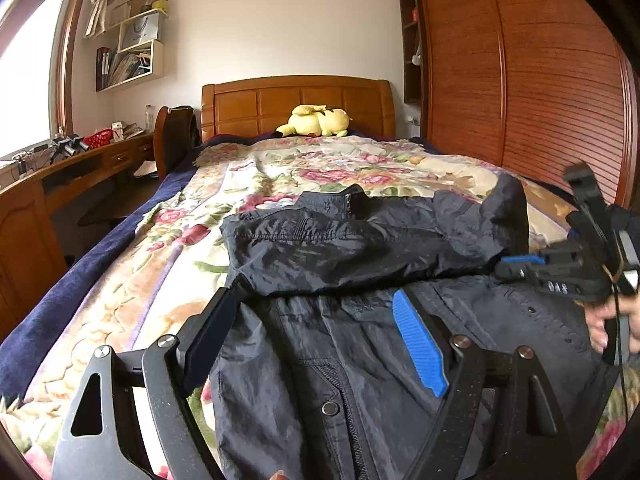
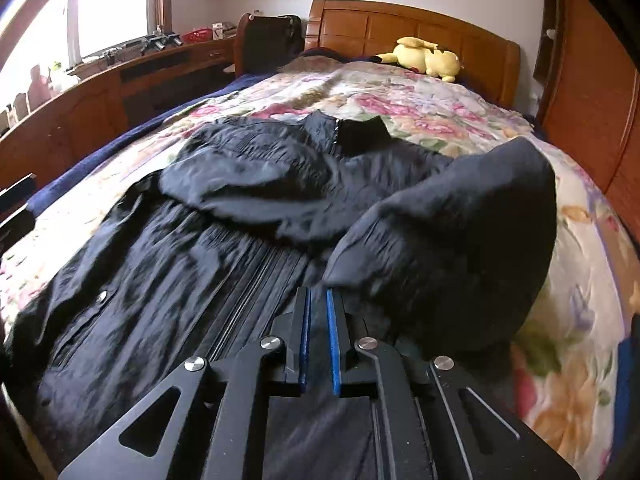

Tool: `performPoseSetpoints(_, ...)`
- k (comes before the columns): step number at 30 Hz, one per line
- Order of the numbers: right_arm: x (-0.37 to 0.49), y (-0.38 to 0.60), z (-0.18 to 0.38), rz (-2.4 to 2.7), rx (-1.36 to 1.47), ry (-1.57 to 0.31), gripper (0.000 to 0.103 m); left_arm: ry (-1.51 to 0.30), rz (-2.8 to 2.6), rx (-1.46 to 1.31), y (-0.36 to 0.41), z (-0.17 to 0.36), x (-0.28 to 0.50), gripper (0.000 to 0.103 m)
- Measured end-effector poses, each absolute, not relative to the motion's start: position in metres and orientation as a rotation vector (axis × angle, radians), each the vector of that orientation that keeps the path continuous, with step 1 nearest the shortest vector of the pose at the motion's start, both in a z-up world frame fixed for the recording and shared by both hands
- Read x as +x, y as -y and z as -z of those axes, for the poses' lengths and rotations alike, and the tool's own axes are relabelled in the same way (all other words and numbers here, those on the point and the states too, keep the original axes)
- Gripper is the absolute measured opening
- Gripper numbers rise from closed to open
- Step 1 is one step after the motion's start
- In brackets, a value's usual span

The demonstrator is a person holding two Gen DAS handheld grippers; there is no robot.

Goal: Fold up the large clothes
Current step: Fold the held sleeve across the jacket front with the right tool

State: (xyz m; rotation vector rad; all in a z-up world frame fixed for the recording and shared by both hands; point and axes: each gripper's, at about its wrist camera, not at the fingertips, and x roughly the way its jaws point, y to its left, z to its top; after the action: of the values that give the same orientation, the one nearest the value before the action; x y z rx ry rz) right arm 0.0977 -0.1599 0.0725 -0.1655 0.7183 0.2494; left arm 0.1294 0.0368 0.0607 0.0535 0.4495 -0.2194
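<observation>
A dark navy jacket lies flat on the bed, on top of a flowery blanket. Its long way runs up the bed, with the stand-up collar pointing at the wooden headboard and the bottom end close to the cameras. The zipper runs down the middle, and 1 round snap button shows beside it. The left sleeve is folded across the chest. The right sleeve is bunched in a puffy hump on the other side. The left claw is wide open above the jacket and holds nothing. The right claw is almost shut, with just a thin gap between its blue pads, and no cloth is pinched there. In the left view a hand holds the right claw, and small white marks on its side look like "0A8", though they are hard to read. A yellow plush toy rests by the headboard. A red basket sits on the wooden worktop by the window.
</observation>
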Motion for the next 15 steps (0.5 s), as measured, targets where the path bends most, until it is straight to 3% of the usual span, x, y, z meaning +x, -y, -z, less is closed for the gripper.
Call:
performPoseSetpoints(7,0.055,0.17,-0.083,-0.213,-0.151,-0.688,0.011,-0.442,0.244,0.035,-0.034,-0.067,0.13,0.082)
performPoseSetpoints(9,0.049,0.179,-0.084,-0.189,-0.129,-0.667,0.025,-0.435,0.248,0.037,-0.033,-0.069,0.128,0.082)
performPoseSetpoints(11,0.046,0.19,-0.084,-0.145,-0.112,-0.645,0.055,-0.431,0.253,0.042,-0.032,-0.07,0.126,0.082)
performPoseSetpoints(15,0.05,0.217,-0.084,-0.04,-0.096,-0.622,0.06,-0.43,0.247,0.054,-0.032,-0.07,0.123,0.082)
